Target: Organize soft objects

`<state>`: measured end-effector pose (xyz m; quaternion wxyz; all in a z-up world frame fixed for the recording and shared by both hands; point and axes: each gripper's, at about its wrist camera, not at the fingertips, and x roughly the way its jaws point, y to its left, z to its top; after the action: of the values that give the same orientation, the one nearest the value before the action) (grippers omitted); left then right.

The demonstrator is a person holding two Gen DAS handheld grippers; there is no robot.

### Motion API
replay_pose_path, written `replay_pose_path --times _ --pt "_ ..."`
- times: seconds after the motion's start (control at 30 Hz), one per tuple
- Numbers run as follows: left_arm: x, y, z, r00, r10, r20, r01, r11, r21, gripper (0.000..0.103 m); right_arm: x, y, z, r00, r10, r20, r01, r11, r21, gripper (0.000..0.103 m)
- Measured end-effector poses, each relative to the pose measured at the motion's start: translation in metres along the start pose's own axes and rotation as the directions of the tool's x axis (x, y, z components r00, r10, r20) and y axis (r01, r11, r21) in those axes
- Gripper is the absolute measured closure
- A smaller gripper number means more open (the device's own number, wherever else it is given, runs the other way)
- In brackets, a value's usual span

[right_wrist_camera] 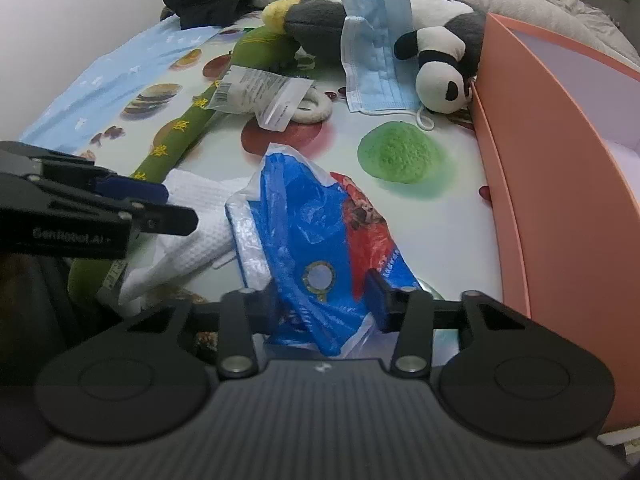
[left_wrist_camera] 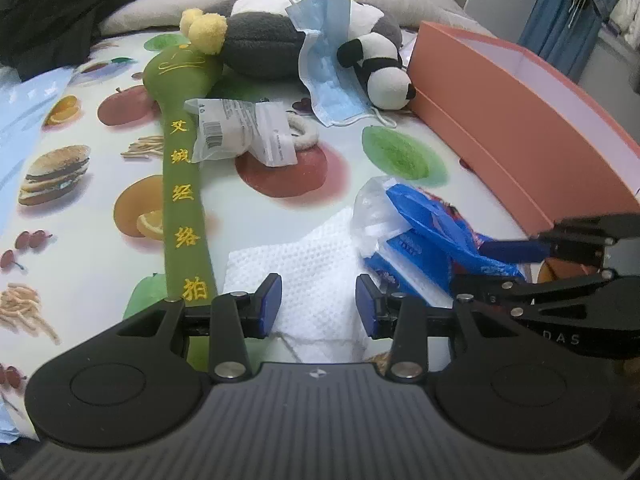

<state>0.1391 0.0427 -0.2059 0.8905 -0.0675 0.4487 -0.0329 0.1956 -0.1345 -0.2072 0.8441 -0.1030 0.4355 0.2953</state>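
Since the salmon-pink cardboard box (right_wrist_camera: 560, 200) at frame right looked empty, barely started | right gripper (right_wrist_camera: 320, 300) pinched the crinkly blue-and-red plastic bag (right_wrist_camera: 312, 224), lower centre | left gripper (left_wrist_camera: 319, 304) spread over the white waffle cloth (left_wrist_camera: 304, 268) | plush panda (left_wrist_camera: 380, 68), mask upper centre, unsorted

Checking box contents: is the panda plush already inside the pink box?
No, the panda plush lies on the tablecloth against the outside of the pink box.
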Motion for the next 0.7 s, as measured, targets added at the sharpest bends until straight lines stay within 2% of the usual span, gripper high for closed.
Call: replay_pose_path --times 0.03,0.13,0.33,0.5,0.63,0.7 --pt "0.001 0.000 0.001 1.000 -0.004 0.002 0.004 1.000 -0.004 0.056 -0.002 -0.001 0.000 1.000 0.007 0.006 -0.007 1.000 0.009 0.079" --pt "0.003 -0.002 0.002 1.000 -0.017 0.006 0.017 1.000 0.003 0.055 -0.007 -0.002 0.001 1.000 -0.005 0.028 0.005 1.000 0.023 0.087" --pt "0.010 -0.012 0.002 0.999 -0.043 -0.006 0.044 0.999 0.031 0.055 -0.020 -0.001 -0.001 0.998 -0.041 0.047 0.038 0.997 0.062 0.091" --pt "0.016 -0.022 0.002 0.999 -0.047 -0.013 0.048 0.997 0.055 0.055 -0.028 -0.003 -0.006 0.993 -0.102 0.055 0.095 0.989 0.114 0.092" --pt "0.022 -0.032 0.003 1.000 -0.011 -0.022 0.013 0.995 0.099 0.054 -0.030 -0.006 -0.008 0.989 -0.135 0.058 0.126 0.981 0.147 0.092" --pt "0.025 -0.037 0.003 1.000 -0.002 -0.023 0.005 0.993 0.117 0.050 -0.029 -0.009 -0.009 0.988 -0.143 0.055 0.134 0.979 0.153 0.092"
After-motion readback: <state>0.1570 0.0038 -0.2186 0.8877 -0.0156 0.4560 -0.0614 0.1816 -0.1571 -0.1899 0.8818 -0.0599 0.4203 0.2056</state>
